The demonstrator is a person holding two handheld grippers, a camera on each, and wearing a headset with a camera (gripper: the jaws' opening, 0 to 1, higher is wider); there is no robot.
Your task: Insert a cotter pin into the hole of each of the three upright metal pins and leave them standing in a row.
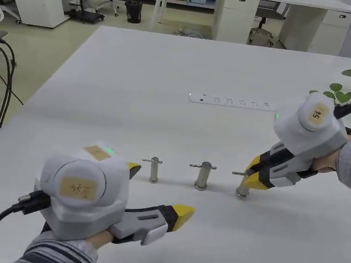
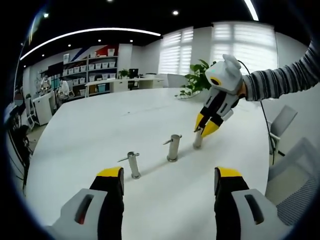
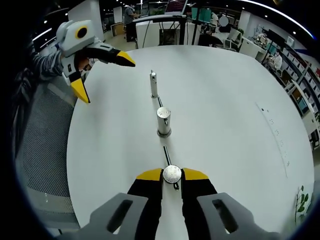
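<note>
Three upright metal pins stand in a row on the white table (image 1: 137, 98): the left pin (image 1: 154, 171), the middle pin (image 1: 202, 176) and the right pin (image 1: 242, 190). A thin cotter pin (image 1: 203, 166) crosses the top of each. My right gripper (image 1: 251, 176) is shut on the right pin, whose round head (image 3: 172, 173) sits between the yellow jaws, its cotter pin (image 3: 166, 155) pointing ahead. My left gripper (image 1: 159, 189) is open just in front of the left pin (image 2: 133, 165), holding nothing. The right gripper (image 2: 206, 128) appears at the far pin (image 2: 198, 139).
A white power strip (image 1: 233, 101) lies behind the row. A green plant (image 1: 335, 92) is at the right edge. The table's rounded edge (image 3: 75, 145) has a mesh chair (image 3: 42, 135) beside it. Office desks and shelves fill the background.
</note>
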